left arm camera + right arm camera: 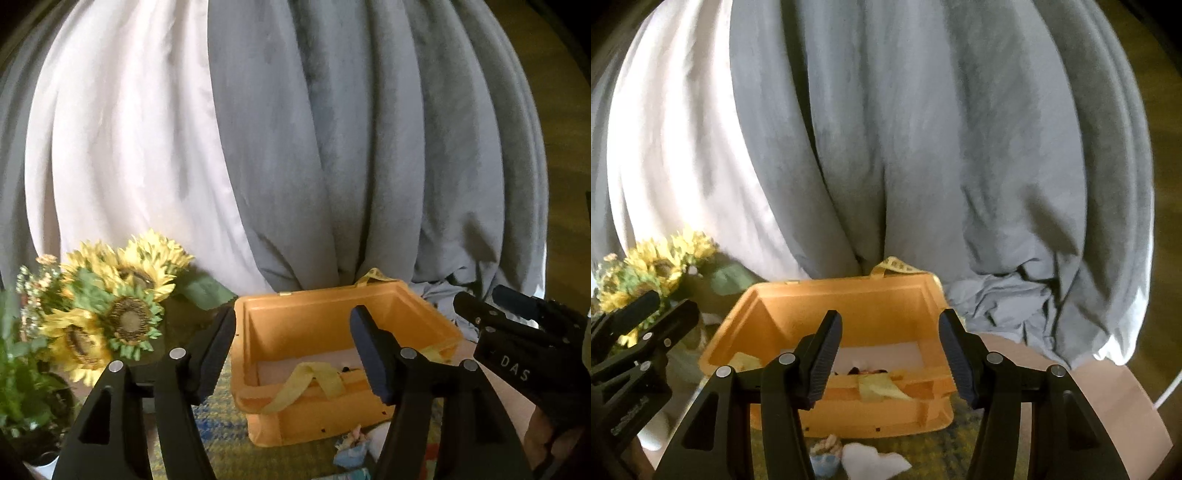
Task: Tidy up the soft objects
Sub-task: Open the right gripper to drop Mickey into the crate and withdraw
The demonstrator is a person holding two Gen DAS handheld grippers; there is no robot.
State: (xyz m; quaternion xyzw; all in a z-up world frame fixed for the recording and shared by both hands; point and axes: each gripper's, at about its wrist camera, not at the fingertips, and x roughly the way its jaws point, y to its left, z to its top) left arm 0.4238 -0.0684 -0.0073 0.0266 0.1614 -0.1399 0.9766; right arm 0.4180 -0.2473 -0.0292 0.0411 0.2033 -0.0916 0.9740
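Hovering above orange bin (314, 317) | left tool (293, 352) jaws apart, nothing between | right tool (890, 356) jaws apart, nothing between | bin on patterned mat (221, 446), yellow straps (306, 384) draped inside | small soft items (871, 461) lying just in front of bin | sunflowers (122, 310) left, grey curtain (369, 147) behind

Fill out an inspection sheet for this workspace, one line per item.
Surface: patterned mat under the bin; bare tabletop to the right.
Job's things: orange fabric bin open, something small inside; white soft item and small blue item in front of it.
Clutter: sunflower bouquet left of the bin.
Grippers: left gripper and right gripper, jaws open, empty.
Cables: white cord at far right.
Surroundings: grey curtain, white curtain behind.
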